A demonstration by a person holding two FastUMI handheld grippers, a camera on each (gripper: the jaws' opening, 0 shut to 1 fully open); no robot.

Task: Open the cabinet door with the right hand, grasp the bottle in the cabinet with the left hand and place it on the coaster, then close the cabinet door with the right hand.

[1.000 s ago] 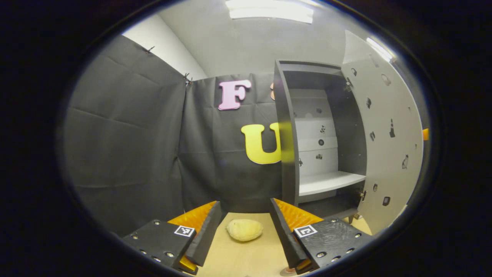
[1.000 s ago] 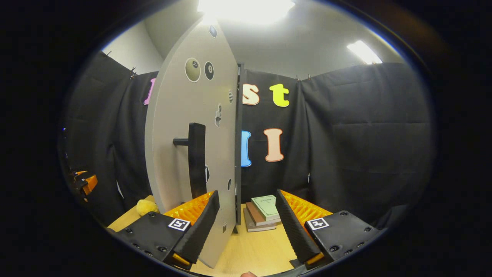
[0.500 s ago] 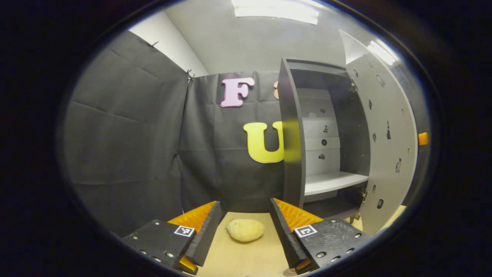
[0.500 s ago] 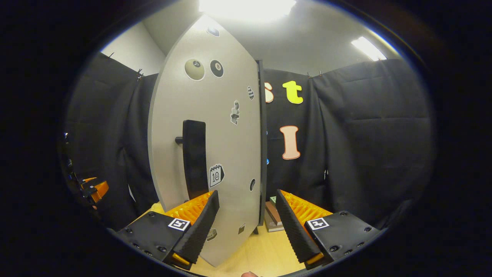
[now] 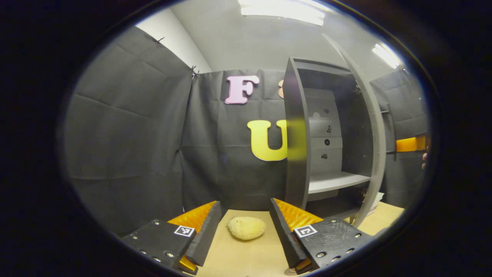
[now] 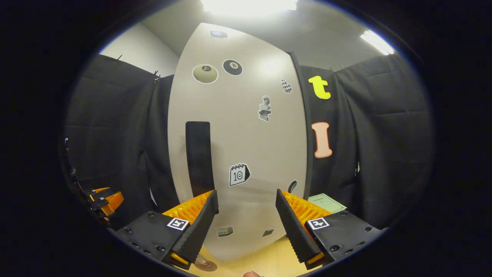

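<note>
The tall dark grey cabinet (image 5: pixel 296 134) stands at the back edge of the light wooden worktop (image 5: pixel 246 257), its pale grey sticker-covered door (image 6: pixel 238 127) seen edge-on in the left gripper view. A calendar sticker (image 6: pixel 239 174) reads "10"; a black ball sticker (image 6: pixel 232 67) reads "8". The round coaster (image 6: pixel 203 264) is half hidden at the worktop's near edge; whether a bottle stands on it cannot be told. The left gripper (image 5: pixel 244 234) gapes empty before a yellow plush lump (image 5: pixel 246 227). The right gripper (image 6: pixel 246 223) is spread wide, empty, facing the door beside its black bar handle (image 6: pixel 198 157).

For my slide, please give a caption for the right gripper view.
Open right gripper faces the cabinet door and its handle.
</note>
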